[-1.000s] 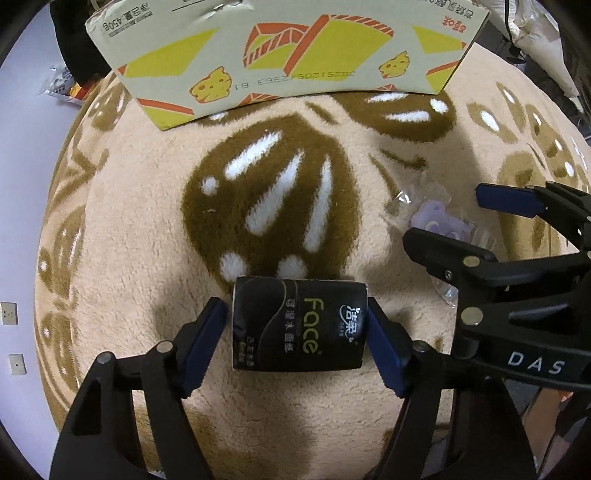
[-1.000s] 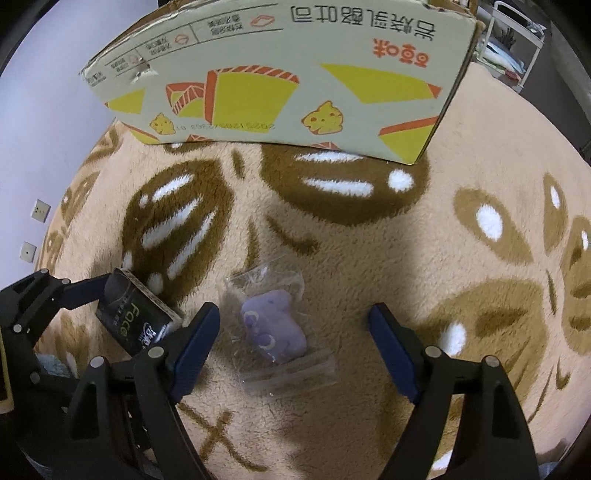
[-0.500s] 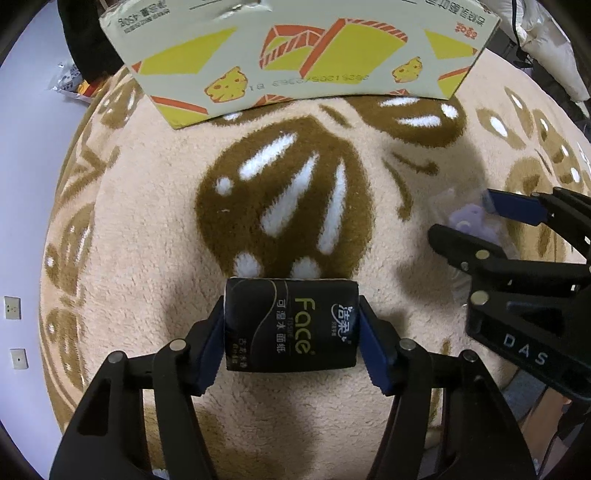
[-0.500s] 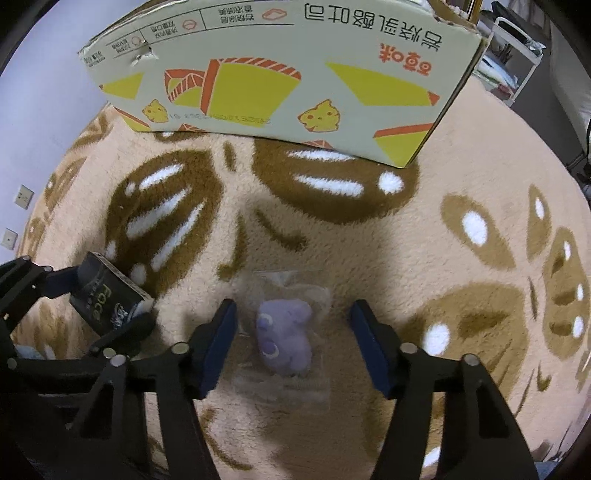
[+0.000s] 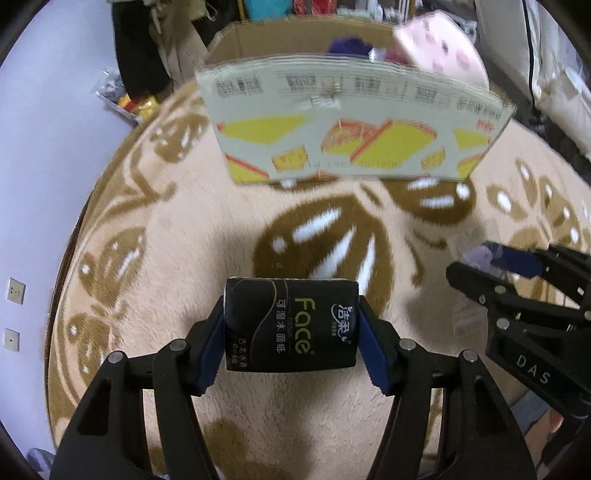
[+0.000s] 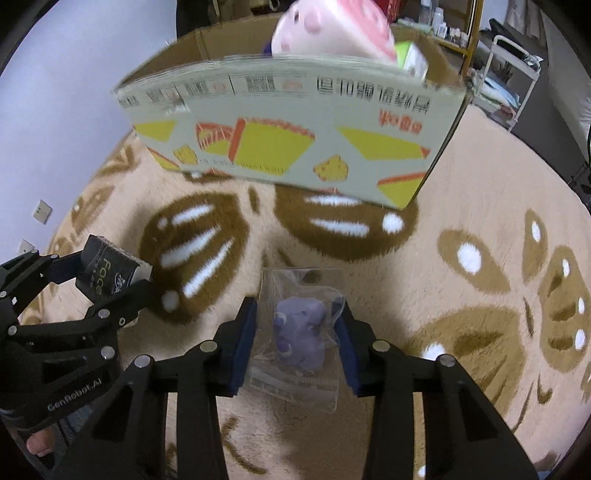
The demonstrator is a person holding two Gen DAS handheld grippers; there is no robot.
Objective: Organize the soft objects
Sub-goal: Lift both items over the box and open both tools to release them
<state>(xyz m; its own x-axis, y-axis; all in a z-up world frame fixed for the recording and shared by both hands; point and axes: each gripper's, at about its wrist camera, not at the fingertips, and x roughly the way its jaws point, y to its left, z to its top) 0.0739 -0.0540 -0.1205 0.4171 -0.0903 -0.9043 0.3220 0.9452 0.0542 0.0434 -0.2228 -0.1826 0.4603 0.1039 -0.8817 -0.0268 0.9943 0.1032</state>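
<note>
A black "Face" tissue pack (image 5: 288, 332) is clamped between the blue pads of my left gripper (image 5: 291, 317), raised a little off the rug. In the right wrist view the same pack (image 6: 107, 273) shows at the far left. My right gripper (image 6: 297, 310) is closing its jaws on a clear plastic bag (image 6: 295, 384) with a purple soft toy (image 6: 301, 332) inside. The pads press the bag's sides and the plastic is crumpled. In the left wrist view the right gripper (image 5: 491, 258) appears at the right edge.
An open cardboard box (image 6: 295, 129) printed with yellow cheese pictures stands ahead on the beige and brown rug (image 5: 184, 240). A pink plush (image 6: 332, 26) and other items sit inside it. A pale wall lies left; a white rack (image 6: 513, 62) stands at the far right.
The left jaws shut on the tissue pack and lifted it. The right jaws narrowed around the bagged toy until they pinched it. Both views tilted up, so the box's open top now shows.
</note>
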